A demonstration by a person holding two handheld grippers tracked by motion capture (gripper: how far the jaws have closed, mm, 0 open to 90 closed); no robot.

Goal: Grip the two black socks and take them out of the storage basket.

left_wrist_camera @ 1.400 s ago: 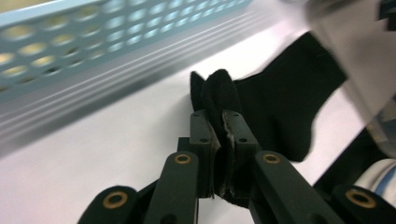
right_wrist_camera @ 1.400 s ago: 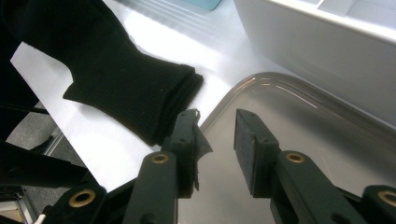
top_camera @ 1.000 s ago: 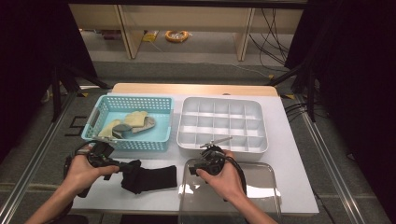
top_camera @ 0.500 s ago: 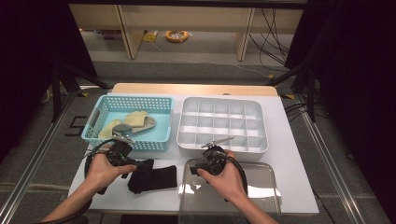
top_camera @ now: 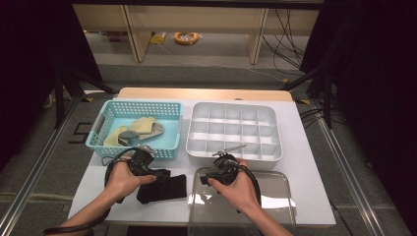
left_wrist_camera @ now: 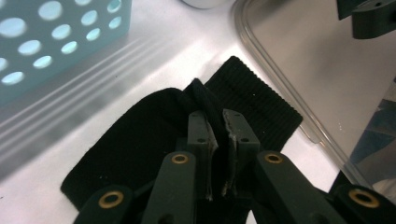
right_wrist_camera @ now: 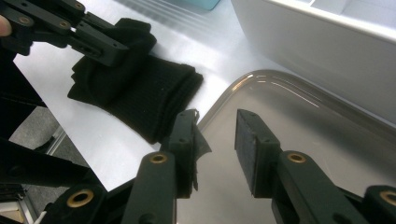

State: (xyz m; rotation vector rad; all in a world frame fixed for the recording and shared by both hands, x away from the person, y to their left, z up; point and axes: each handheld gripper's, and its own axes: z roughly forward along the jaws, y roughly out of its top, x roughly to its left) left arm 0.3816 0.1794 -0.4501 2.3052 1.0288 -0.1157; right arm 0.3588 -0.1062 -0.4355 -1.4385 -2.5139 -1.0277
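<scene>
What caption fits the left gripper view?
Left gripper pinches a fold of the black sock on the white table.

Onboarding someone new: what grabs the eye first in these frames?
The black sock on the white table's near edge, with the left claw pinching a fold of it. Beside it, the right claw hangs open over a clear lid. Behind sit a turquoise basket and a white divided tray.

Sock (top_camera: 162,186) lies before the basket (top_camera: 101,129) — left of the lid (top_camera: 275,196).
</scene>
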